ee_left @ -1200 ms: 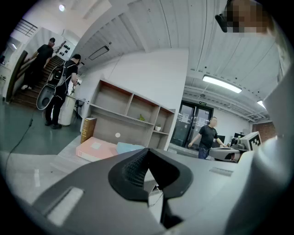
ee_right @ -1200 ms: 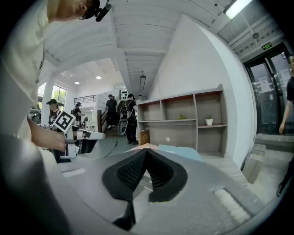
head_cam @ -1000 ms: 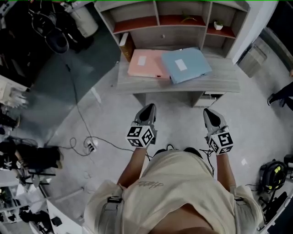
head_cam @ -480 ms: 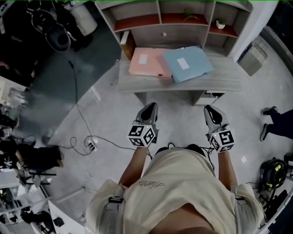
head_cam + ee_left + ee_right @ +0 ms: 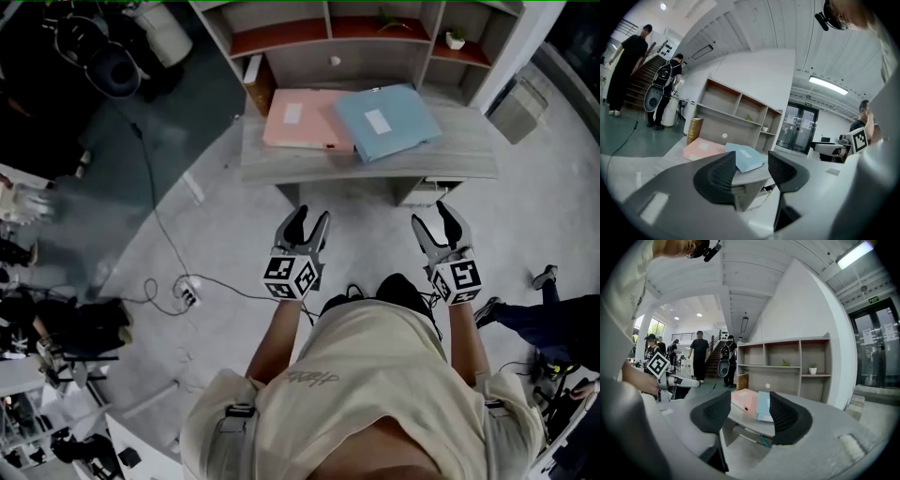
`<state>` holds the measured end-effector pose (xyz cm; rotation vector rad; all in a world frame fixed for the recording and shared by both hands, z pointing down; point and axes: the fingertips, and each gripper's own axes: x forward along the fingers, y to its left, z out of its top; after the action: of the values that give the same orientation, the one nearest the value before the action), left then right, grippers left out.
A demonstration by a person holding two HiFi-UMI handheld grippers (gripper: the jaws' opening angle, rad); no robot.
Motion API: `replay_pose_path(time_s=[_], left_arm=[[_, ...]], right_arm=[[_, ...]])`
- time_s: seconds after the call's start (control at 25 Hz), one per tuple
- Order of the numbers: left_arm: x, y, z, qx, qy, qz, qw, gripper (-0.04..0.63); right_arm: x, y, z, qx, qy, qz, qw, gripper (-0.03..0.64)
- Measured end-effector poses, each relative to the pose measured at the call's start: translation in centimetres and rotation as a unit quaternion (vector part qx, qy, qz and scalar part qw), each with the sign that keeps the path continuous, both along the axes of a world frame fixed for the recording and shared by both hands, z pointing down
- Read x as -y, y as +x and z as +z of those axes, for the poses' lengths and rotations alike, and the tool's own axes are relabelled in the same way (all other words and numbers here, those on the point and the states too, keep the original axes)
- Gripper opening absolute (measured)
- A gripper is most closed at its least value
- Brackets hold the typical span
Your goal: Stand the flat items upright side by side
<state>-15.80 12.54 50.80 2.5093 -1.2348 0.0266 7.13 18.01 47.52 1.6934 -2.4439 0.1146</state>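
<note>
Upper centre, a pink folder (image 5: 298, 119) and a blue folder (image 5: 386, 122) lie flat on the desk (image 5: 455, 161) below a shelf (image 5: 424, 42). The left gripper (image 5: 308, 218) and right gripper (image 5: 434, 217) have just been opening their jaws, with nothing between them.

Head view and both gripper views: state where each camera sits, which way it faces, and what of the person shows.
Head view: on the person's head, facing steeply down at the desk; shows torso, forearms, left gripper, right gripper.
Left gripper view: rides the left gripper, facing the desk; its jaws, just opened, hold nothing.
Right gripper view: same from the right gripper; jaws just opened, empty.
Shared: all show the pink folder and blue folder lying flat.
</note>
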Motion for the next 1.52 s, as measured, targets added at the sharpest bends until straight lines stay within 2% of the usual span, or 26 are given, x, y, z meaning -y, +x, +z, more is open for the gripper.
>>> replay_pose_path(time_s=[0.24, 0.56, 0.72, 0.92, 1.2, 1.52], left_arm=[[0.2, 1.4, 1.5, -0.008, -0.022, 0.011, 0.9997, 0.227], [1.7, 2.5, 2.5, 0.008, -0.047, 0.014, 0.9988, 0.221], [4.8, 2.6, 1.9, 0.018, -0.048, 0.003, 0.9987, 0.219], [10.0, 4.4, 0.1, 0.032, -0.03, 0.009, 0.999, 0.216], [16.1, 7.1, -1.5, 0.035, -0.031, 0.007, 0.9989, 0.215], [21.1, 9.7, -2.0, 0.061, -0.023, 0.005, 0.9978, 0.207]], right_arm=[[-0.3, 0.4, 1.7, -0.029, -0.025, 0.0, 0.999, 0.259], [2.3, 0.9, 3.2, -0.007, -0.048, -0.01, 0.999, 0.259], [6.1, 1.0, 3.6, 0.006, -0.049, -0.022, 0.999, 0.259], [11.8, 2.3, 3.1, 0.004, -0.029, -0.03, 0.999, 0.259], [17.2, 4.9, 4.3, 0.01, -0.042, -0.038, 0.998, 0.259], [21.8, 8.3, 6.3, -0.027, -0.045, -0.044, 0.998, 0.26]])
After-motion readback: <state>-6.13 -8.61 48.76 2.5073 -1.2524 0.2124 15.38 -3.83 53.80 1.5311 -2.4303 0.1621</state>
